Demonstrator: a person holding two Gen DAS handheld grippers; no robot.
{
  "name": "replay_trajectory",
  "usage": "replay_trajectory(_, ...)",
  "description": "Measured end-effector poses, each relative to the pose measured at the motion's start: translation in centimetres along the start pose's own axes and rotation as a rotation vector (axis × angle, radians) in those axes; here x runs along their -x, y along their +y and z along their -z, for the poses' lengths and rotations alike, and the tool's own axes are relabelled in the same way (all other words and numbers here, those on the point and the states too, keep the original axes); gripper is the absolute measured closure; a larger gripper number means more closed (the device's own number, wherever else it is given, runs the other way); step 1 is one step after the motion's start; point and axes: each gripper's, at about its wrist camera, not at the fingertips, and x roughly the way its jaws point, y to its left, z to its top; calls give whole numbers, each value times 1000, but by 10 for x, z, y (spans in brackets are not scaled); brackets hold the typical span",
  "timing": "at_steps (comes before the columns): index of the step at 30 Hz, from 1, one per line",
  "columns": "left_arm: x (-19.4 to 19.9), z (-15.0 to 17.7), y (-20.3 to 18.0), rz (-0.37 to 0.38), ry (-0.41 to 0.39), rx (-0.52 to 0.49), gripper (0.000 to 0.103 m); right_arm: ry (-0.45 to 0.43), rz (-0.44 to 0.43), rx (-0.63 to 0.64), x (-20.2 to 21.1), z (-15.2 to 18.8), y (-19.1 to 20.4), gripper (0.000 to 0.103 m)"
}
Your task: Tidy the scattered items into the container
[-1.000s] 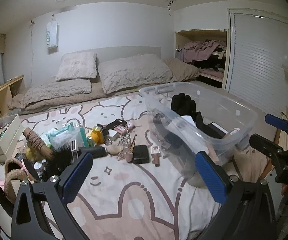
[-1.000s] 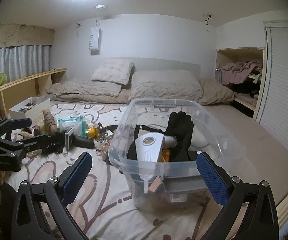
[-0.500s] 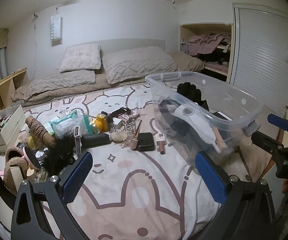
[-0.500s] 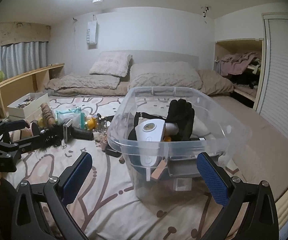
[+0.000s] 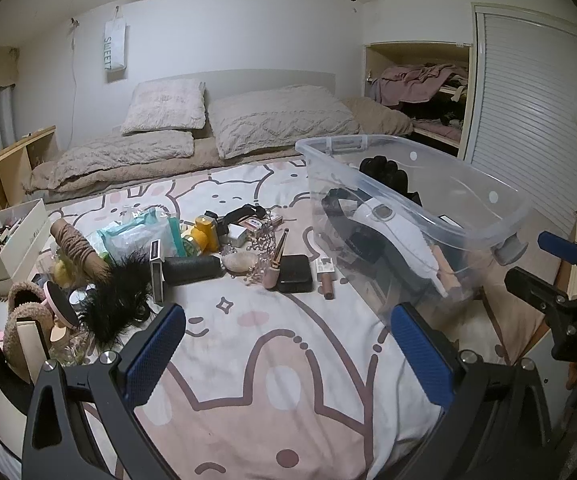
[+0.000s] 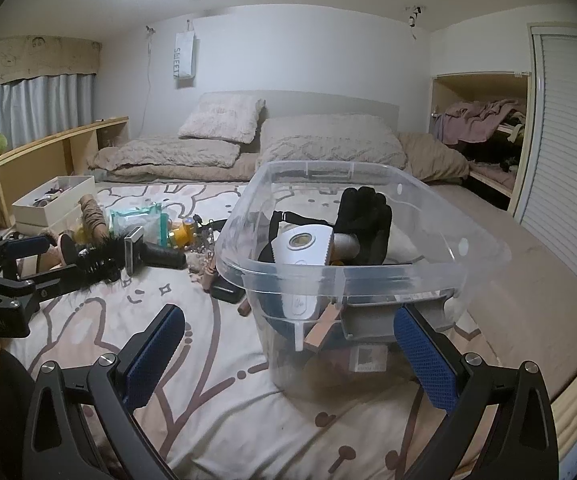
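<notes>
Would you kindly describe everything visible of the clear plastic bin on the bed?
The clear plastic bin is a lidless, see-through tub with a rolled rim and handle lips at its short ends. It sits upright on the bunny-print bedspread, right of the scattered items. Inside lie a black glove, a white device and other pieces. Neither gripper touches it; both are open.

Beyond the right claw, bin bottom contents blurred through plastic; left of left claw, slippers half hidden.

Beige pillows, grey curtain, slatted closet door, hanging "SWEET" bag
</notes>
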Motion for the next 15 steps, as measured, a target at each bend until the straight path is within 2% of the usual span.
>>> replay_trajectory(15,-2,4,-3,2,-14,6,0,11,1,-12,-4,2,-2,0)
